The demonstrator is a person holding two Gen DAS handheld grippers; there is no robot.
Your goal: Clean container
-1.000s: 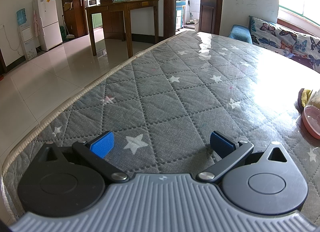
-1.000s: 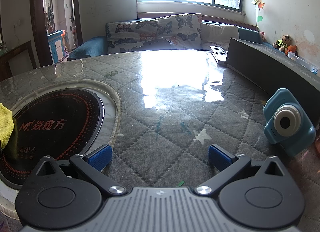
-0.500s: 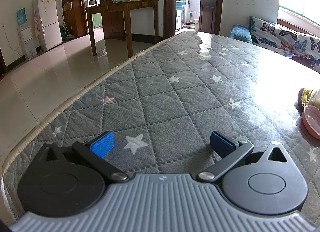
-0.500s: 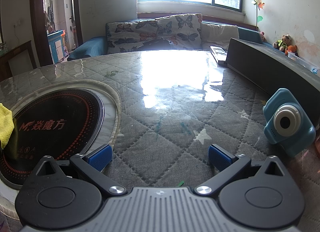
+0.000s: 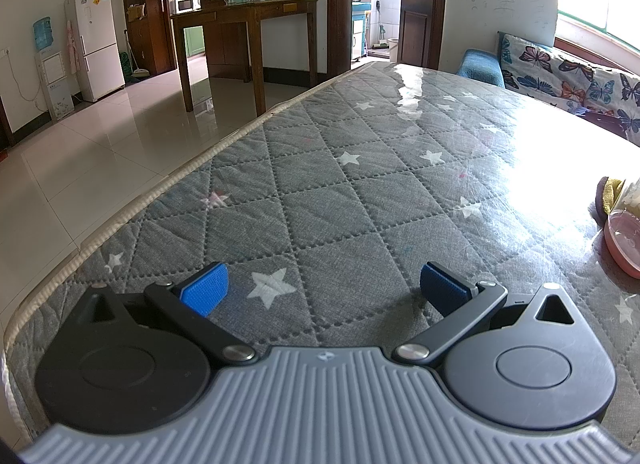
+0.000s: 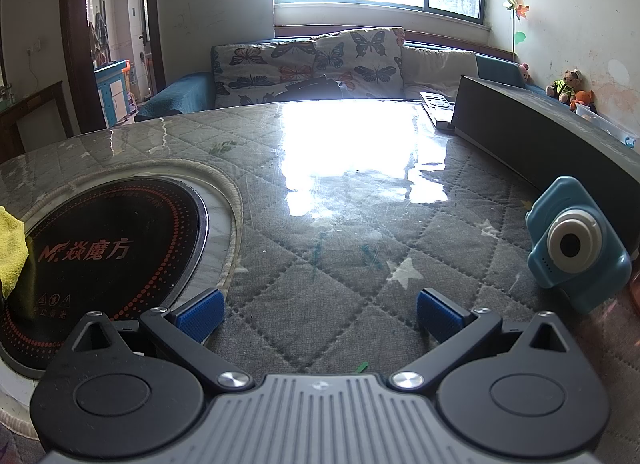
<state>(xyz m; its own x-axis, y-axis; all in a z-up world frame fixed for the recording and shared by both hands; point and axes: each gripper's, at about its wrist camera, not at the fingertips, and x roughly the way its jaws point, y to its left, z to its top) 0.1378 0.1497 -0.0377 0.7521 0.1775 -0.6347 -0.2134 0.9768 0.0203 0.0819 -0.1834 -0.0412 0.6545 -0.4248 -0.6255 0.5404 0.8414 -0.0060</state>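
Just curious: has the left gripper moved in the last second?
No. The left gripper sits in the same place over the white star as before.

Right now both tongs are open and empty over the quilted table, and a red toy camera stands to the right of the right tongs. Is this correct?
Not quite: the toy camera is blue, not red, as the right wrist view shows. The rest holds: the left tongs and right tongs are open and empty over the quilted table.
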